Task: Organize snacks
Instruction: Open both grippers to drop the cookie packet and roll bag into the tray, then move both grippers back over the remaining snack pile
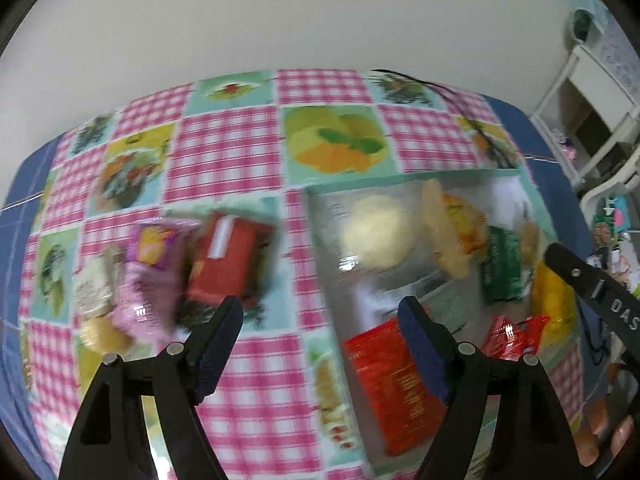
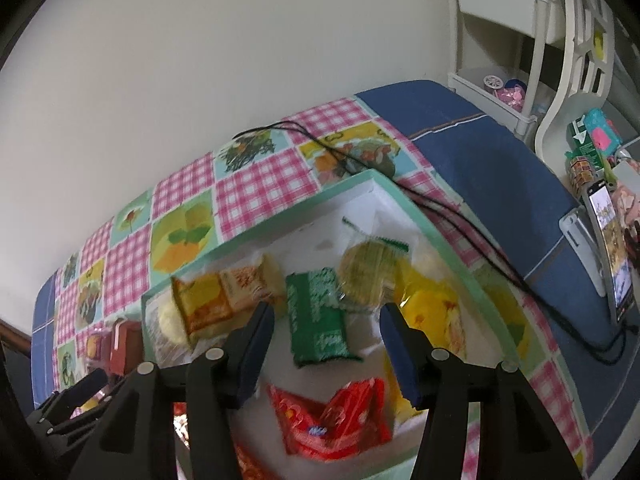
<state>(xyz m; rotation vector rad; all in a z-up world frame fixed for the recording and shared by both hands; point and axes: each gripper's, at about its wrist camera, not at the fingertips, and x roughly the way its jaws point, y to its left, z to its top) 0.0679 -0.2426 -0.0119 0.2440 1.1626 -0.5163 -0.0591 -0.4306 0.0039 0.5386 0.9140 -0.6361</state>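
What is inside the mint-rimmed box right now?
The box holds a green packet, a round biscuit, orange packs, yellow packs and red packets. Whatever lies beneath them is covered.

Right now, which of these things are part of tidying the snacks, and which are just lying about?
Part of the job:
- green-rimmed box
- green packet inside it
- red packet inside it
- loose red box on the tablecloth
- purple packet beside it

Just lying about:
- black cord
- phone on its stand
- white shelf

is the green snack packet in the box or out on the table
In the box: the green packet lies on the white floor inside the mint-rimmed box, among other snacks.
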